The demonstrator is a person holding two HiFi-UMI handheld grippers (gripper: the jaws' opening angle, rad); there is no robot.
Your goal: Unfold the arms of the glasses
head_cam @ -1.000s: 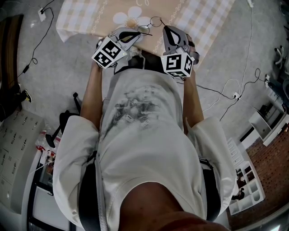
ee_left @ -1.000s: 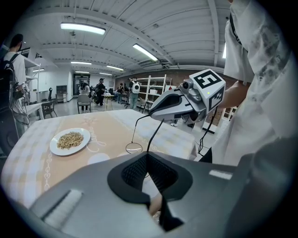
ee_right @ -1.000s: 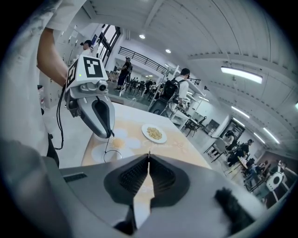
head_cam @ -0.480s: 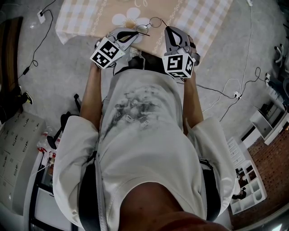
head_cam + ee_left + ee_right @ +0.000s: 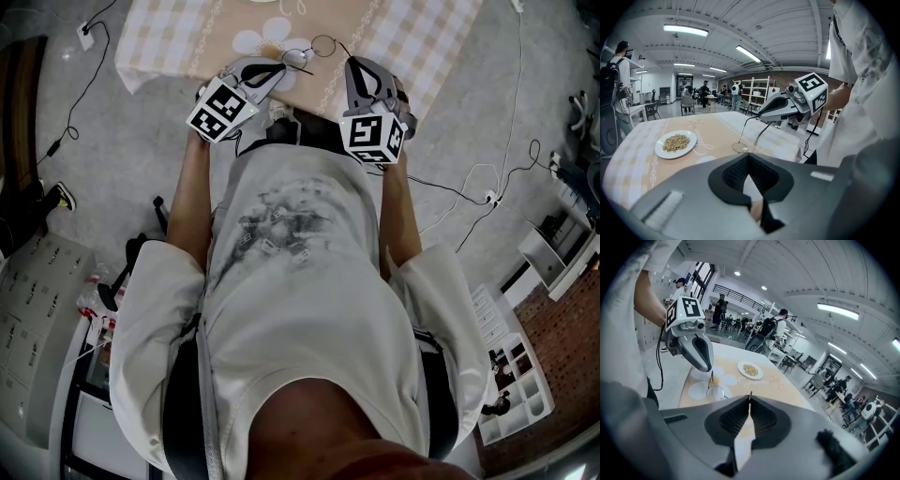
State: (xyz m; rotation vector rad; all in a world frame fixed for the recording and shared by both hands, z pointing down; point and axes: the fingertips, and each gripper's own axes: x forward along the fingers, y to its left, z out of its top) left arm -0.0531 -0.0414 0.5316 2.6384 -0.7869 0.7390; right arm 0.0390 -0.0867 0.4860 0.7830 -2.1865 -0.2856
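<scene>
Thin wire-framed round glasses (image 5: pixel 302 56) hang just over the near edge of the table (image 5: pixel 422 37), between my two grippers. From the left, my left gripper (image 5: pixel 286 67) is shut on the frame by one lens. In the right gripper view, the lens (image 5: pixel 715 392) dangles under the left gripper (image 5: pixel 711 371). On the other side my right gripper (image 5: pixel 349 61) is shut on the end of a thin black arm, whose tip pokes out at the jaw tips (image 5: pixel 750 395). In the left gripper view, that arm runs from the right gripper (image 5: pixel 758 119) down to a lens (image 5: pixel 739 147).
A beige checked cloth with a white flower print (image 5: pixel 272 36) covers the table. A white plate of grain (image 5: pixel 676 143) stands farther back on the table. Cables (image 5: pixel 487 197) trail on the grey floor. People stand in the hall behind.
</scene>
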